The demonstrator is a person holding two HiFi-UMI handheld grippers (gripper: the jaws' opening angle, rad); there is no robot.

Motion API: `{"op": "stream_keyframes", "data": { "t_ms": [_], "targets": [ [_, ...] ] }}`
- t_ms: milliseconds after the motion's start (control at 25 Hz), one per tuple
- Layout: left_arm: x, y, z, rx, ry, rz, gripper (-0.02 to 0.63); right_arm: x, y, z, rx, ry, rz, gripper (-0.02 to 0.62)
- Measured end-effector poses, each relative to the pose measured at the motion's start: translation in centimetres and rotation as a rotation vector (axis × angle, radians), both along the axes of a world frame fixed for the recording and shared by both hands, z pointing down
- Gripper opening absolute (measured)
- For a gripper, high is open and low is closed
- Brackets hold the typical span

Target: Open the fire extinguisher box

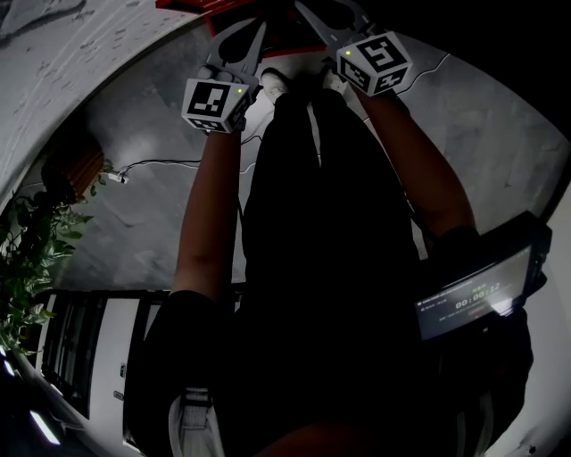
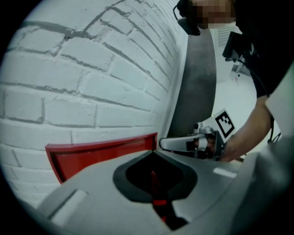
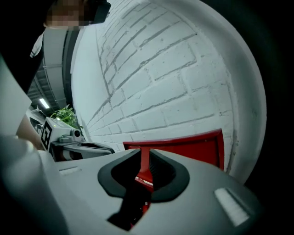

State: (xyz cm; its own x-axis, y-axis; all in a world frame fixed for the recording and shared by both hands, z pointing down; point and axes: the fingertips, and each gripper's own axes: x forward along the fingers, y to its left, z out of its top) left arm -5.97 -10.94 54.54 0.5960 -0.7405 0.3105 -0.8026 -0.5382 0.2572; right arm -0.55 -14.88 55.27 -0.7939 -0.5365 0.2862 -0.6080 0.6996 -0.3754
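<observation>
Pinching red box [image 3: 193,148] edge, left hand-held gripper [image 2: 154,153], right hand-held gripper [image 3: 144,156]

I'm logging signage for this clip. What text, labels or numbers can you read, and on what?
"00:00:22", faint: screen at the person's right side.
Smaller line above it: too blurred to read.
On the red box and marker cubes: no readable text.

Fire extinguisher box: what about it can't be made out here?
Head view: fire extinguisher box cut off by the top edge, a red strip only.
Left gripper view: its lower part hidden behind the left gripper.
Right gripper view: likewise behind the right gripper.
Latch, contents: in no view.
</observation>
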Motion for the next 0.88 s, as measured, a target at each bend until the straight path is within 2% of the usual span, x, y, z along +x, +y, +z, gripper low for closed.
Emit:
{"op": "stream_keyframes", "data": {
  "t_ms": [120,440,600,720,880],
  "targets": [
    [0.4,1.1,-2.8,0.012,0.003,0.003,0.0,0.4,1.6,-2.8,0.018,0.005,-0.034,0.037],
    [1.2,4.5,-12.6,0.074,0.07,0.043,0.0,-0.4,6.1,-12.3,0.113,0.005,-0.167,0.017],
    [1.3,6.8,-17.7,0.127,0.059,0.066,0.0,-1.4,9.2,-17.2,0.15,-0.027,-0.234,0.017],
    [1.9,8.1,-20.8,0.117,0.061,0.076,0.0,-1.9,11.1,-20.3,0.174,-0.045,-0.284,0.017],
    [1.8,9.8,-23.0,0.195,0.055,0.086,0.0,-2.5,13.0,-23.6,0.214,-0.048,-0.337,0.017]
  ]
}}
